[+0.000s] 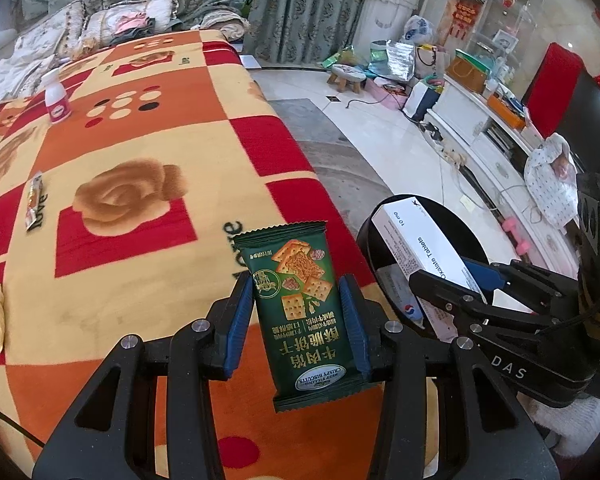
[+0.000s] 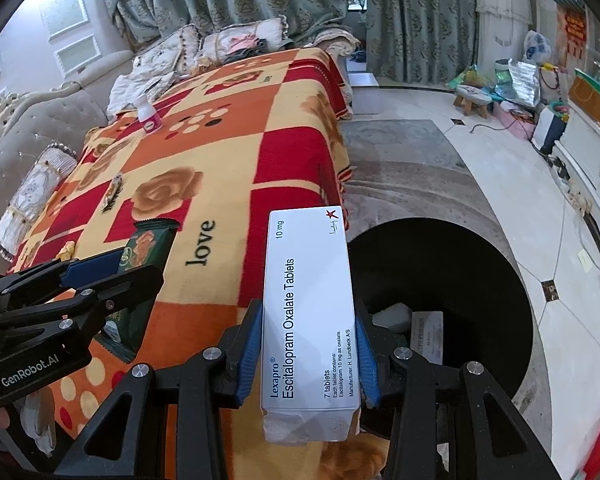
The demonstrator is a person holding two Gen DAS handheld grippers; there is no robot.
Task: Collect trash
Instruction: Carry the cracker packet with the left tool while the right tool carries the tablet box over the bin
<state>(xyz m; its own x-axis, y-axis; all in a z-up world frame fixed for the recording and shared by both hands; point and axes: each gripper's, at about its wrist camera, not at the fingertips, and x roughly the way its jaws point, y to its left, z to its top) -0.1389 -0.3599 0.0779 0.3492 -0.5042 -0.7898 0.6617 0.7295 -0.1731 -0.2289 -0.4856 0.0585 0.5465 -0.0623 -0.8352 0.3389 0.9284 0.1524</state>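
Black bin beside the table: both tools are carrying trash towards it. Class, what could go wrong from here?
1. The left tool holds the biscuit packet over the blanket, not the bin; released now, it would likely miss.
2. The tablet box in the right tool is long and could catch the rim.
3. The tools are close together and may bump.

Left hand-held gripper [image 1: 296, 320] and right hand-held gripper [image 2: 308, 344], side by side, angled downward, each clamped.
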